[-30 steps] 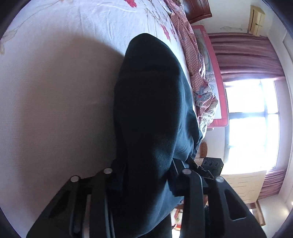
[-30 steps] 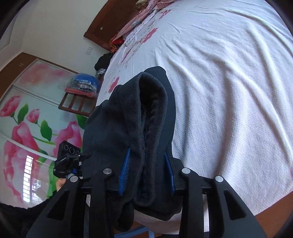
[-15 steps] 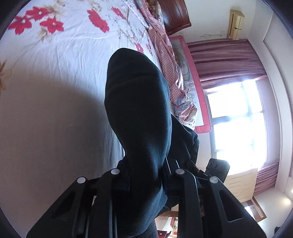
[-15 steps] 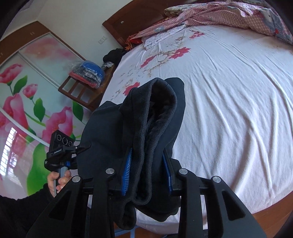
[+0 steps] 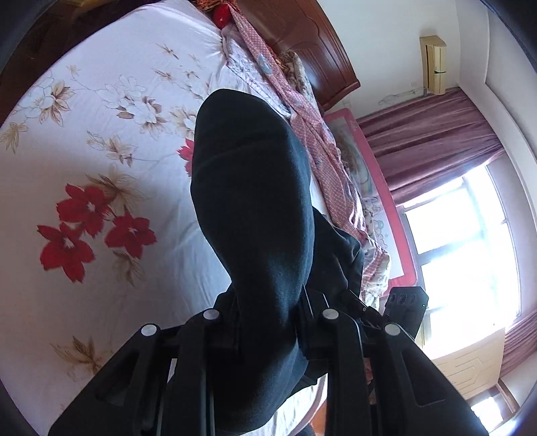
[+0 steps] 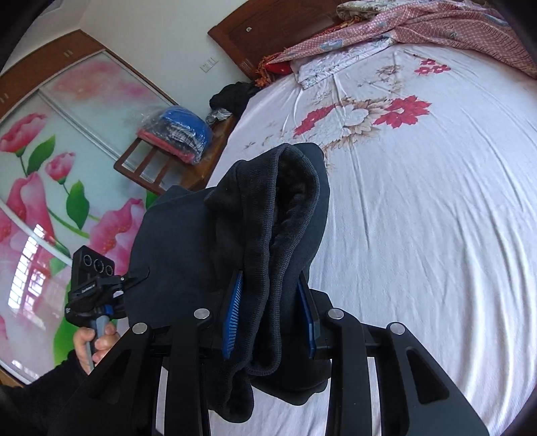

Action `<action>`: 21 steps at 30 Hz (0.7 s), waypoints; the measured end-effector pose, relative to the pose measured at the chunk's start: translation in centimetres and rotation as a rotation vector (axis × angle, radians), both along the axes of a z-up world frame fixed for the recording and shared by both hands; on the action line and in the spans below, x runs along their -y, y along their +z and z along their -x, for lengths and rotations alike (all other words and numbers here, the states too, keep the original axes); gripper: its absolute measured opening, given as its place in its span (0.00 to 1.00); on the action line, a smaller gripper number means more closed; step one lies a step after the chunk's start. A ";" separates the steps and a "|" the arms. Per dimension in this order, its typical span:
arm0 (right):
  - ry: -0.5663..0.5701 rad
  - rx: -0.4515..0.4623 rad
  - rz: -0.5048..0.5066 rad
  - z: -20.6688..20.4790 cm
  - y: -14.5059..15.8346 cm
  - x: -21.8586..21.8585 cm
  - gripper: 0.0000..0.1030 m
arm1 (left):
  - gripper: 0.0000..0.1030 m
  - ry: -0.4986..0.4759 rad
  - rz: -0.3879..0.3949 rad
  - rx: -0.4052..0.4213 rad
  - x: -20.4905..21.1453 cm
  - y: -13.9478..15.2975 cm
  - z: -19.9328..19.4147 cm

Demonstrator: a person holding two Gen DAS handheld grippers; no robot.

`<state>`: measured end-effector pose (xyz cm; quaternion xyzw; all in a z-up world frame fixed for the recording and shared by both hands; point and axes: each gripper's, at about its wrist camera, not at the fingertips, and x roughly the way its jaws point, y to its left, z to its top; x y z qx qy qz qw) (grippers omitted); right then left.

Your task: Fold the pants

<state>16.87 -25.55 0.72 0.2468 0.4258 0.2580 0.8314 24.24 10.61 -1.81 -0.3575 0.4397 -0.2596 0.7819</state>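
The pants are dark, thick and fleece-lined, held up in the air over a floral bed sheet. My left gripper is shut on one end of the fabric, which bulges up and hides the fingertips. My right gripper is shut on the ribbed waistband, which stands between the blue pads. The left gripper and the hand holding it also show in the right wrist view, with the pants stretched between the two.
A pink checked quilt lies along the bed's far side by a wooden headboard. A chair with bagged clothes stands beside the bed, next to a flowered wardrobe. A window with curtains lies beyond.
Both grippers have lifted and tilted up with the pants; more of the bed, headboard and room has come into view. Both stay shut on the fabric.
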 end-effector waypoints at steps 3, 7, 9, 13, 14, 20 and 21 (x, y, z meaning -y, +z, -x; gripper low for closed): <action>-0.002 -0.080 0.029 -2.5 -3.6 -1.1 0.29 | 0.22 0.037 -0.028 -0.062 -1.0 -3.6 -1.1; -0.017 -0.124 -0.033 -3.2 -6.1 0.2 0.30 | 0.23 0.086 0.024 -0.118 -2.1 -7.1 -0.8; 0.008 -0.108 0.020 -3.0 -5.6 -0.2 0.34 | 0.24 0.074 0.013 -0.100 -2.0 -6.9 -0.4; -0.038 -0.130 0.030 -2.9 -5.0 0.5 0.53 | 0.53 0.128 -0.120 -0.124 -2.4 -5.9 -0.3; -0.069 -0.138 0.014 -2.8 -4.8 1.2 0.53 | 0.71 0.157 -0.169 -0.127 -2.8 -5.3 -0.1; -0.215 -0.106 0.044 3.2 -0.6 4.0 0.56 | 0.96 0.282 -0.505 -0.079 -5.0 -0.1 5.1; -0.238 -0.114 0.065 4.8 0.0 4.0 0.68 | 0.98 0.300 -0.592 -0.062 -4.8 0.8 6.6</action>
